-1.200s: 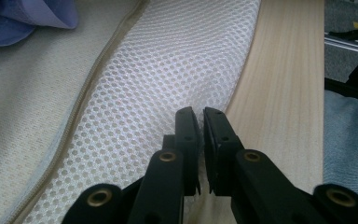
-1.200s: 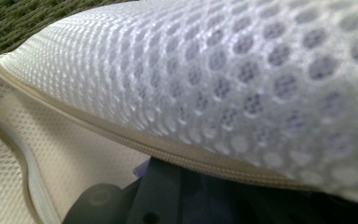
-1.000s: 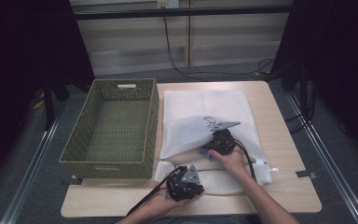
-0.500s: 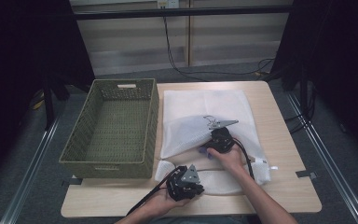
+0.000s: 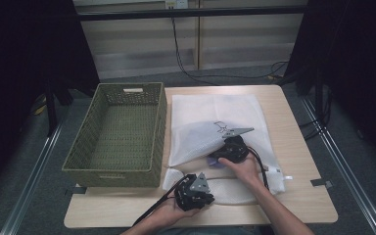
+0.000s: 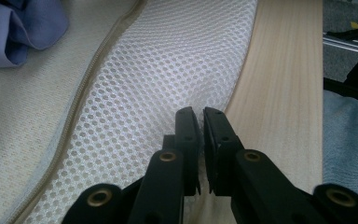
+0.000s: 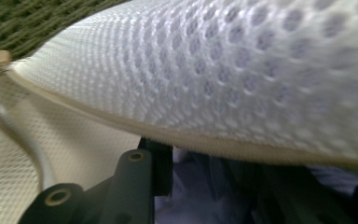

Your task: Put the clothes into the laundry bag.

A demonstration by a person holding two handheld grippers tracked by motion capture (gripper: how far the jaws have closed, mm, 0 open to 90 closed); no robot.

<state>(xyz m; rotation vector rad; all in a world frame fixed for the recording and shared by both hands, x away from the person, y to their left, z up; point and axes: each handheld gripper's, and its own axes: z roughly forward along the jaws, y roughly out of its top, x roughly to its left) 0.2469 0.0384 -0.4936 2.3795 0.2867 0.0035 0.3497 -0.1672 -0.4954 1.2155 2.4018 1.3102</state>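
Setting: a recording lab. Indicators: black curtains [image 5: 24, 73] (both sides), overhead bar [image 5: 191, 12], loose cables [image 5: 196, 73], floor rails [image 5: 345, 161].

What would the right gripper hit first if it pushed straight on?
Probably the purple cloth right at the jaws of the right gripper, inside the mesh bag. The bag's top layer drapes over them; depth is hard to judge.

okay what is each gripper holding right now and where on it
The left gripper pinches the near edge of the white mesh laundry bag. The right gripper is inside the bag's opening by purple cloth; a grip cannot be told.
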